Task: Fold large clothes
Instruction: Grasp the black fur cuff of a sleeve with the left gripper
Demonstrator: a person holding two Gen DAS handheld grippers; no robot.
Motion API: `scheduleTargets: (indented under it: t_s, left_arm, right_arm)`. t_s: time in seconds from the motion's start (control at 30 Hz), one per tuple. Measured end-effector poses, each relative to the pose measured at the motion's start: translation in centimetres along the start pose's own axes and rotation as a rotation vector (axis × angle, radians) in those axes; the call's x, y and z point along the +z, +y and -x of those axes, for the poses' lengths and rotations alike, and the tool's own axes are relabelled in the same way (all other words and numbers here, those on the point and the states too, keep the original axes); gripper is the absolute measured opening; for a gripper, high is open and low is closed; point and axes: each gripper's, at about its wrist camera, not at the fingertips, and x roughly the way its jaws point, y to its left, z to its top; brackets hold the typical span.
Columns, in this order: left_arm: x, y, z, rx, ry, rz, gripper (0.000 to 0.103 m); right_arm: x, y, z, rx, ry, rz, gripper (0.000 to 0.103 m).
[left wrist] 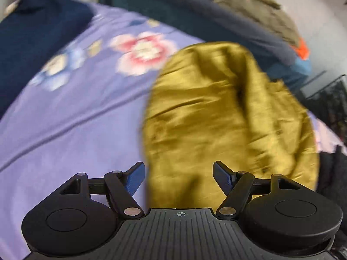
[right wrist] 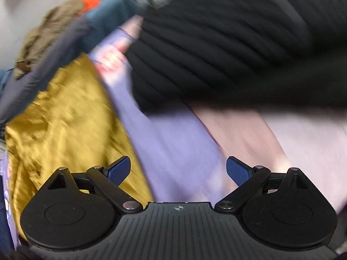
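A mustard-yellow garment [left wrist: 227, 117] lies crumpled on a lilac flowered bedsheet [left wrist: 71, 117]. My left gripper [left wrist: 179, 174] hangs open above the garment's near left edge, its blue pads wide apart with nothing pressed between them. In the right wrist view the same yellow garment [right wrist: 65, 121] lies at the left, and my right gripper [right wrist: 178, 170] stands open over bare lilac bedsheet [right wrist: 173, 147] just right of it, holding nothing. Both views are blurred.
A dark navy garment [left wrist: 36, 41] lies at the far left of the bed. A pile of olive, grey, blue and orange clothes [left wrist: 260, 15] runs along the back. A black ribbed knit [right wrist: 227, 49] fills the right view's upper right, over pale pink fabric [right wrist: 292, 140].
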Motion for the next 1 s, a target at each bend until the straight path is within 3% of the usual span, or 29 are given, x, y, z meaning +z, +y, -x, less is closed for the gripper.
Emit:
scheduleTargets:
  t_s: [0.17,0.43,0.57,0.73,0.9,1.0]
  left_arm:
    - [-1.7,2.0,0.5,0.009,0.052,0.041,0.103]
    - [-5.1,2.4,0.2,-0.103,0.097,0.154,0.103]
    - [-7.1,2.6,1.7,-0.159,0.08,0.14,0.103]
    - [-10.0,2.7,1.8,-0.179,0.151,0.088,0.103]
    - [-12.5,1.5,0.3,-0.193,0.234,0.063,0.103]
    - [-13.5,1.5,-1.8,-0.204,0.263,0.157,0.103]
  right_arm:
    - [-2.6,-0.2,0.7,0.028,0.032,0.002,0.096]
    - [-1.7,11.6,-0.6,0.227,0.065,0.23,0.096]
    - [-2.4,15.2,0.2,0.283,0.049,0.327,0.098]
    - [-3.0,14.6,0.9,0.247,0.02,0.4,0.098]
    - [-0.4,11.6,2.7,0.177,-0.071,0.371,0.099]
    - [1.3,9.4,3.6,0.134,-0.101,0.31,0.099]
